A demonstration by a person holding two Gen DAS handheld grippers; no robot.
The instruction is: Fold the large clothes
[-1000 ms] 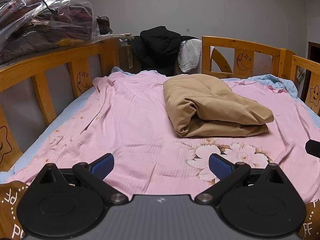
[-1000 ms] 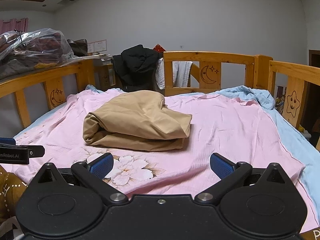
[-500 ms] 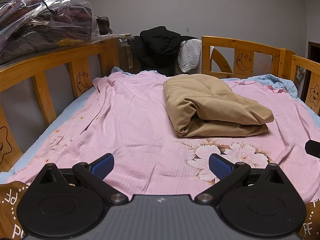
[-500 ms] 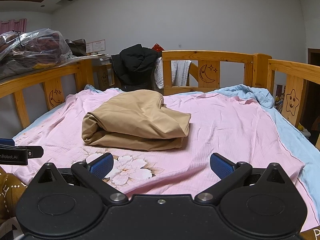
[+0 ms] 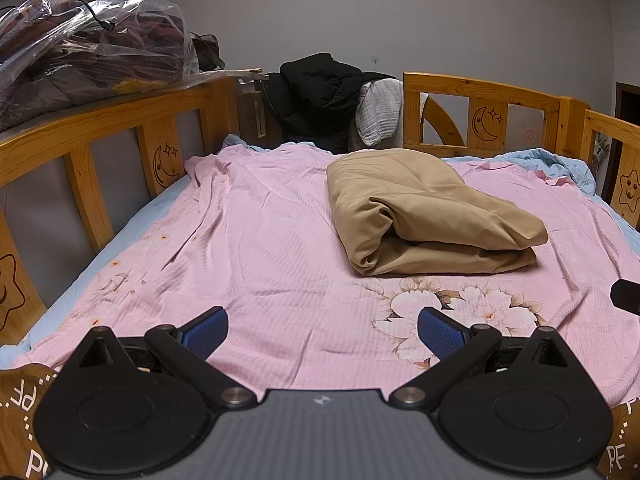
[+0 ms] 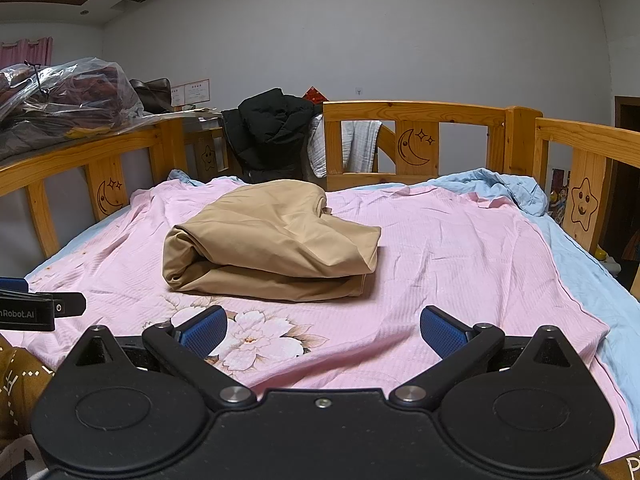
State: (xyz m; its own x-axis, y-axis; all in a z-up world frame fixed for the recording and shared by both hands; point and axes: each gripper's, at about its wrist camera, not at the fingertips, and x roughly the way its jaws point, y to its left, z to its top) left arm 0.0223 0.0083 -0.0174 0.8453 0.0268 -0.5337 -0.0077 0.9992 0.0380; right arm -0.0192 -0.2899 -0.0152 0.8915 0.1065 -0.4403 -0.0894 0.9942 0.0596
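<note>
A tan garment (image 5: 424,212) (image 6: 272,240) lies folded into a thick bundle on the pink floral sheet (image 5: 260,248) (image 6: 440,256) of a wooden bed. My left gripper (image 5: 322,330) hovers open over the near edge of the sheet, left of the bundle and well short of it. My right gripper (image 6: 323,330) is open too, near the front edge, with the bundle straight ahead and apart from it. Nothing sits between either pair of blue pads. The left gripper's side (image 6: 40,308) shows at the left edge of the right wrist view.
Wooden rails (image 5: 100,136) (image 6: 420,120) with moon and star carvings enclose the bed. A black jacket (image 5: 320,96) and a grey cloth (image 5: 380,116) hang at the far end. Plastic-wrapped bedding (image 5: 88,48) is stacked beyond the left rail. A blue sheet (image 6: 580,264) shows along the right side.
The right wrist view has shifted slightly, with the bundle a touch lower and nearer. The left gripper has stayed still. Both stay open.
</note>
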